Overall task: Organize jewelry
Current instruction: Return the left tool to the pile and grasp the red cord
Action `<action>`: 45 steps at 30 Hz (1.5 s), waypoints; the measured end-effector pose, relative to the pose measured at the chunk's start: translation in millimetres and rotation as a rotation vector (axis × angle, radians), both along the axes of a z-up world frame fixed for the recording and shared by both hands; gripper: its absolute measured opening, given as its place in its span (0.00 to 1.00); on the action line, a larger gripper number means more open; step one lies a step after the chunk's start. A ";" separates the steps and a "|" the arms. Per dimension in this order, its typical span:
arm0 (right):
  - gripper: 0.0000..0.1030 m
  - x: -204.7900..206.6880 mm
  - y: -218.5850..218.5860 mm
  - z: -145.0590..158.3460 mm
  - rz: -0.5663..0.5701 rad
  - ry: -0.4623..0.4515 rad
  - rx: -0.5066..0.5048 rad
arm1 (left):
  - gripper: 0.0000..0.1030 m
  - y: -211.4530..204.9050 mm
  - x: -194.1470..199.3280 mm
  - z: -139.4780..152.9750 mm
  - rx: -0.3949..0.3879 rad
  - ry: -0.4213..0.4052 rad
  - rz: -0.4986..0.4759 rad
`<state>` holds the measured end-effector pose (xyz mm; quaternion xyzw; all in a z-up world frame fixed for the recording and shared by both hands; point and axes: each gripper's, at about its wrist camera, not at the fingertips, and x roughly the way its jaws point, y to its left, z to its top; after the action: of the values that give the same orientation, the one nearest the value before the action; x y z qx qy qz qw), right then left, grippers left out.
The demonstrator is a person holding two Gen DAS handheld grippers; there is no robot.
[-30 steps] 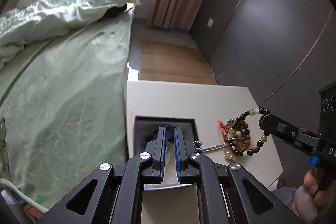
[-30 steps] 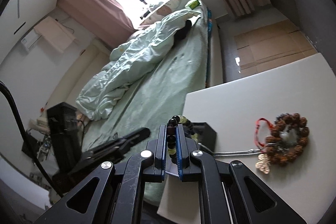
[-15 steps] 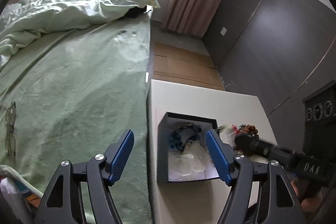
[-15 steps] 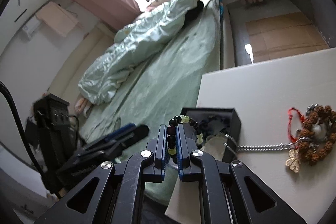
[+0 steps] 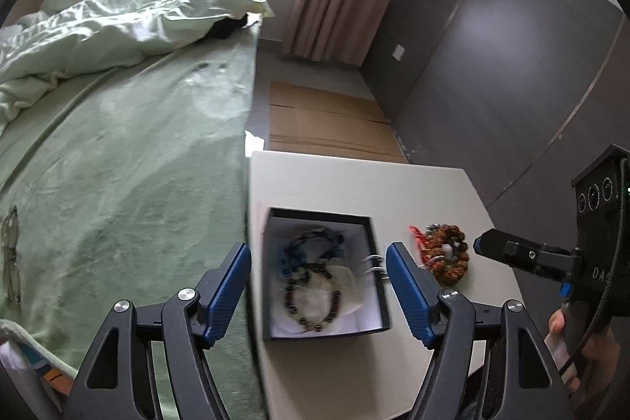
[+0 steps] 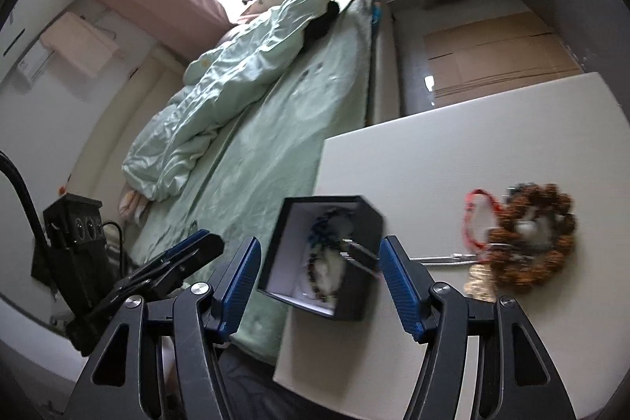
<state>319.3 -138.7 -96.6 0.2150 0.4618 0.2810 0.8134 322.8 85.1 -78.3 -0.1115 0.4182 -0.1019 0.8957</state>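
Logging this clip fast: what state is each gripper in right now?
Left gripper: open, holding nothing.
Right gripper: open, holding nothing.

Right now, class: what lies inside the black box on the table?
Inside the black box: a dark beaded bracelet on white padding and a blue beaded piece behind it. Anything beneath the padding is hidden.

The left gripper (image 5: 318, 286) hangs with its blue-padded jaws spread wide, holding nothing. The right gripper (image 6: 318, 280) is likewise spread wide and bare between its pads. In the left wrist view the right gripper (image 5: 482, 246) reaches in from 3 o'clock, the person's right hand (image 5: 579, 345) wrapped around its handle at 4 o'clock.
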 end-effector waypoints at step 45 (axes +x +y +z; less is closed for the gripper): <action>0.61 15.4 -149.9 -67.7 -0.203 0.108 0.090 | 0.36 -165.4 87.1 -84.4 0.058 0.236 -0.189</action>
<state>334.7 -288.5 -164.2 0.3118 0.4675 0.2058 0.8011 409.8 -80.4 -162.8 -0.0567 0.5318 -0.1597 0.8297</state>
